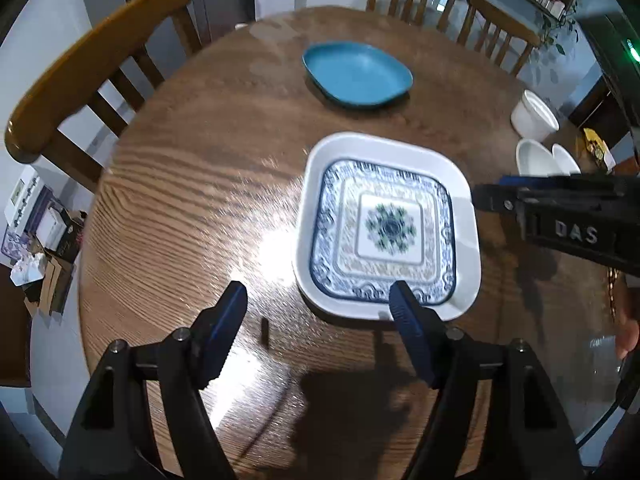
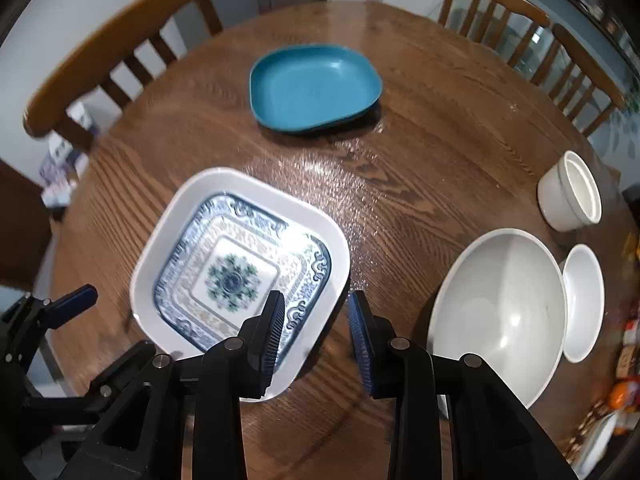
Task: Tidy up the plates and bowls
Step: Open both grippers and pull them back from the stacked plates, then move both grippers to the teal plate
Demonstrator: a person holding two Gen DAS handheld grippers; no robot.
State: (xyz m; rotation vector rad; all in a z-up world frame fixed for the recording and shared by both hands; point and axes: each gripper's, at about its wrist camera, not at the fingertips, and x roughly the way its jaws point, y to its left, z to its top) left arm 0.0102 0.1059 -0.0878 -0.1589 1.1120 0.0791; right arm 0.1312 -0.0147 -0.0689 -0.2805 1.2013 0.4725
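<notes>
Right wrist view looks down on a round wooden desk [image 2: 400,208] where a patterned blue-and-white plate [image 2: 236,276] sits nested inside a larger white square plate [image 2: 192,196] — the pair lies near the front edge, with a teal plate [image 2: 312,88] well apart toward the far side. To the right stand a large white bowl [image 2: 496,308], a small white dish [image 2: 584,300] touching or just beside its rim, and a white cup [image 2: 568,192] farther back. The right hand-held gripper [image 2: 316,340] hovers above the white plate's near corner, its jaws parted a little with nothing between them. In the left wrist view the left hand-held gripper [image 1: 316,304] is spread wide and empty, one finger over the plate's front rim. These pieces look like glazed ceramic or melamine: stiff, smooth, likely slippery, and breakable if ceramic, so they should be set down gently. The nested pair would be heavier than a single plate. A sensible hold is on a raised rim, pinched across its thickness at the middle of a side — the bowl likewise at its lip.
</notes>
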